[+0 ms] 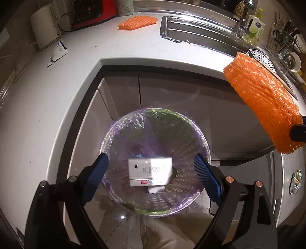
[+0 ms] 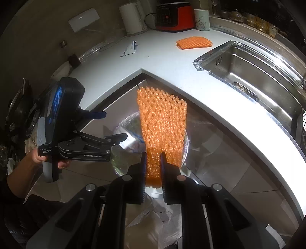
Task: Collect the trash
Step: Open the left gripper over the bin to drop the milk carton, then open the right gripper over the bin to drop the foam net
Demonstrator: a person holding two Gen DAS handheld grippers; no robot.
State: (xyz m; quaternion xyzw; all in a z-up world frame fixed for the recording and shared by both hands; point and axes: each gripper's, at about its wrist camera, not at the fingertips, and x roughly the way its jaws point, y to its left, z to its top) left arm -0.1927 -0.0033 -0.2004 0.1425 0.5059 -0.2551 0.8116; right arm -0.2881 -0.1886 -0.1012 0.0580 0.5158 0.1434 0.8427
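**Readable markings**

A printed date code, roughly "20251219" over "20 16 02", is read on the white carton (image 1: 150,173); a single Chinese character is seen beside it, and a red logo below stays blurred. "GenRobot.AI" and "Data Acquisition System" are read on the left gripper (image 2: 114,126) body. Lettering on the green soap bottle (image 1: 255,28) cannot be made out.

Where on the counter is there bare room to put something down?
The widest bare patch of counter is at the inner corner, between the torn wrapper, the orange foam net lying flat and the sink. The back is crowded: kettle, red appliance, mug.
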